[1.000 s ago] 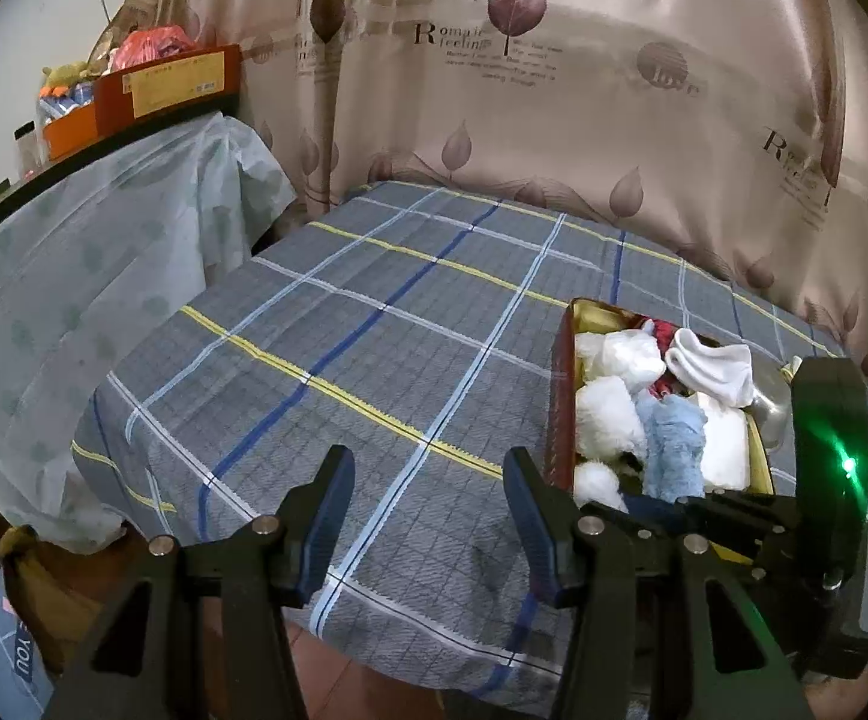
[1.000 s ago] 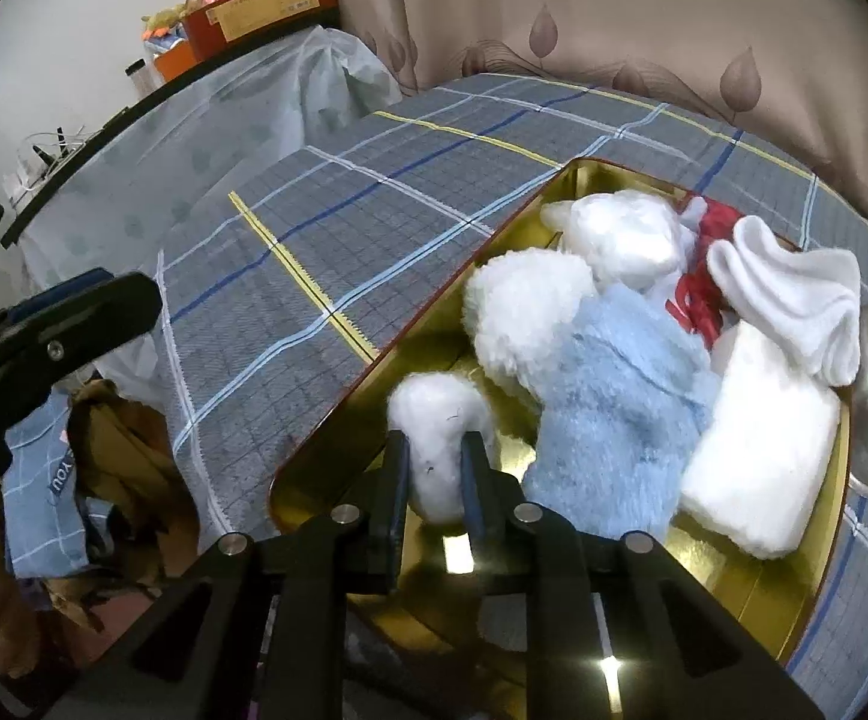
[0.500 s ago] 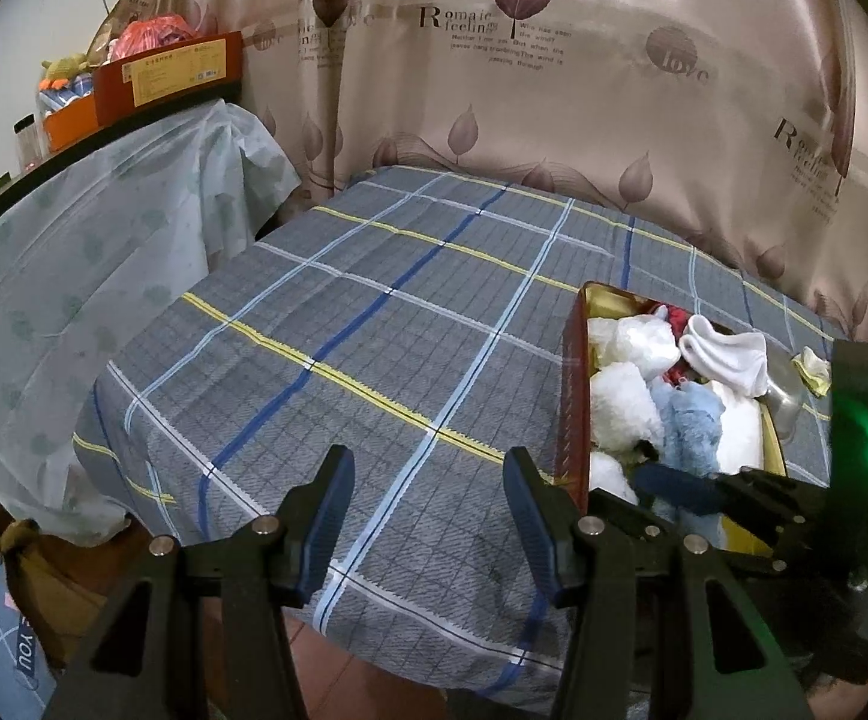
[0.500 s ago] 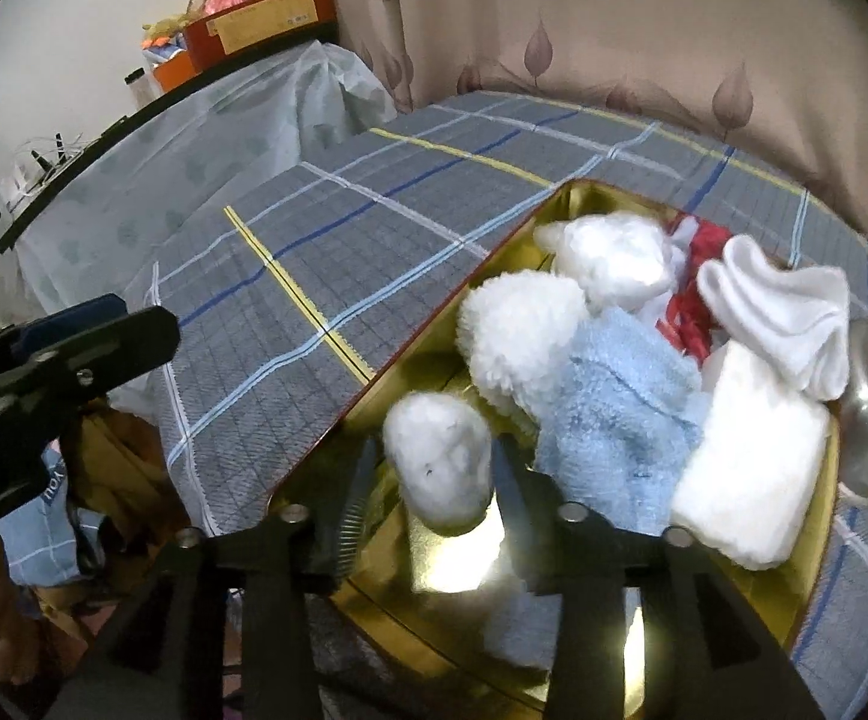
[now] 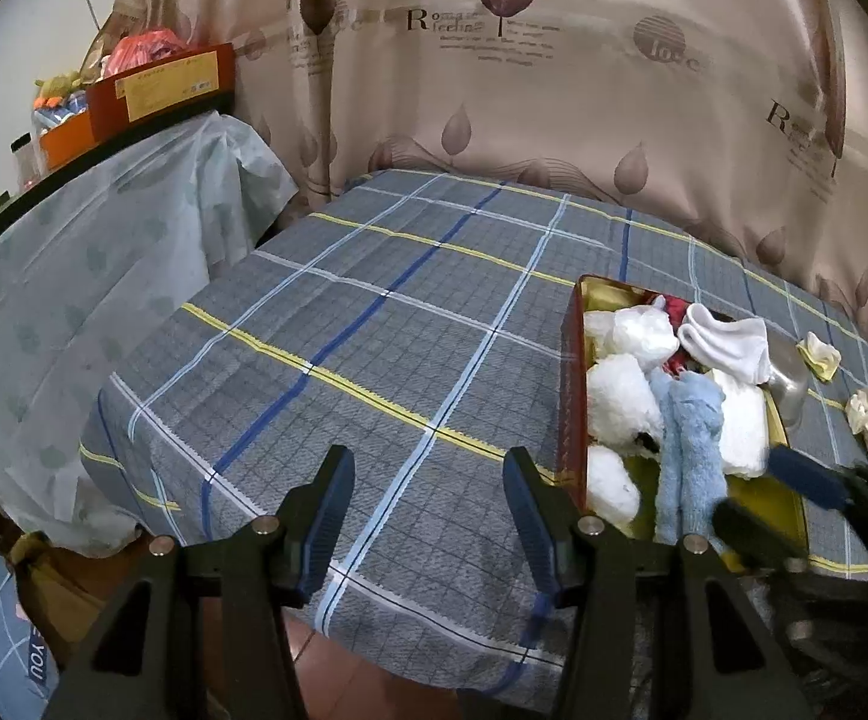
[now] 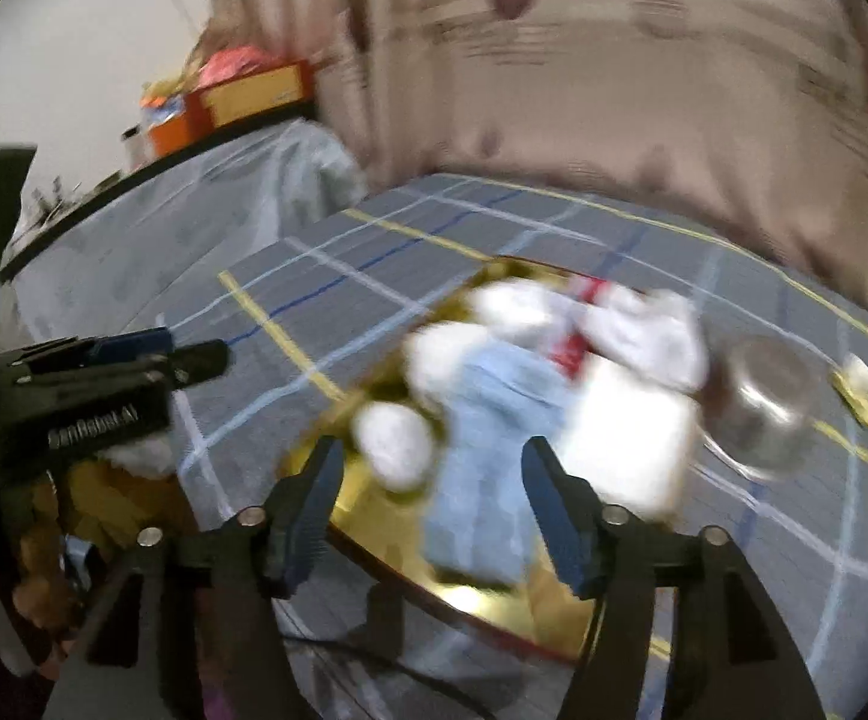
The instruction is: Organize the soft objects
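- Left gripper [image 5: 428, 504]: bottom centre of the left view, fingers spread wide with nothing between them, over the checked cloth [image 5: 374, 360] near the table's front edge.
- Right gripper [image 6: 431, 504]: bottom centre of the right view, fingers spread wide and holding nothing; that whole view is motion-blurred. In the left view it shows at the lower right [image 5: 787, 501], by the tin's near end.
- Tin [image 5: 571, 396]: red outside, gold inside, lying on the cloth in the right half of the left view, just right of the left gripper's right finger.
- Inside the tin: a small white ball [image 5: 610, 489] at the near left corner, a larger white puff [image 5: 619, 399] behind it, a blue towel [image 5: 688, 438] alongside to the right, a folded white cloth [image 5: 742, 429] right of the towel, and a white sock [image 5: 724, 339] on top toward the far end with something red [image 5: 676, 312] beside it.
- In the right view the white ball [image 6: 395, 444] and blue towel [image 6: 484, 450] lie just beyond the open fingertips, apart from them.
- Metal cup [image 6: 769, 408]: just right of the tin.
- Two pale scraps [image 5: 817, 354] lie on the cloth farther right, outside the tin.
- Curtain [image 5: 553, 90]: fills the top of both views.
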Tool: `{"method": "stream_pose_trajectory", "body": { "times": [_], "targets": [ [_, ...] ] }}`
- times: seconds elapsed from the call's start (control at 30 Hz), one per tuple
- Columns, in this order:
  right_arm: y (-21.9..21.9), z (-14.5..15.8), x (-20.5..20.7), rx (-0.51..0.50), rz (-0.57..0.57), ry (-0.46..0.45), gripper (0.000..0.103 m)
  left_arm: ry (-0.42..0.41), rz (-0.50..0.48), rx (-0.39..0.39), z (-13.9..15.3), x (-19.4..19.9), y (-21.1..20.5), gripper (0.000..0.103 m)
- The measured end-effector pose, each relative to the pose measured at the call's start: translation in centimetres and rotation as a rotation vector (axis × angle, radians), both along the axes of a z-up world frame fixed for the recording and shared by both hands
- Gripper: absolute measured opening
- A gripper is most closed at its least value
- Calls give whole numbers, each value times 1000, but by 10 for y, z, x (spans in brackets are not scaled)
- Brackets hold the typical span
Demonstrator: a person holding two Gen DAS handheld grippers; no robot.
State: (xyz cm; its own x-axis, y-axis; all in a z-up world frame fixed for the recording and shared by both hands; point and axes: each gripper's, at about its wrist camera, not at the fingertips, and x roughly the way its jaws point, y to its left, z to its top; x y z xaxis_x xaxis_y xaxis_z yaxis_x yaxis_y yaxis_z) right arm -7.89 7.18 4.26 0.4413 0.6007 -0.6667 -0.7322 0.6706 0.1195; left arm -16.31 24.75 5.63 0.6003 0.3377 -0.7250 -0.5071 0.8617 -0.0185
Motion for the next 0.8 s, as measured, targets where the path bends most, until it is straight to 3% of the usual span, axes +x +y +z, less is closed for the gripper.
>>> {"method": "stream_pose_trajectory", "body": {
  "times": [0.3,0.43,0.5,0.63,0.8],
  "targets": [
    [-133,-21,30,-8,-331,49,66,31,-26,38,-4,3,-14,53],
    [-190,-25,43,-13,-486,51,76,50,-37,71,-7,6,-22,53],
    [-217,-27,49,-14,-561,48,77,61,-42,83,-10,8,-24,53],
    [-266,-36,65,-64,-718,46,84,91,-52,109,-17,12,-31,53],
    [-314,-54,82,-183,-866,44,85,134,-68,157,-27,17,-40,53]
  ]
}}
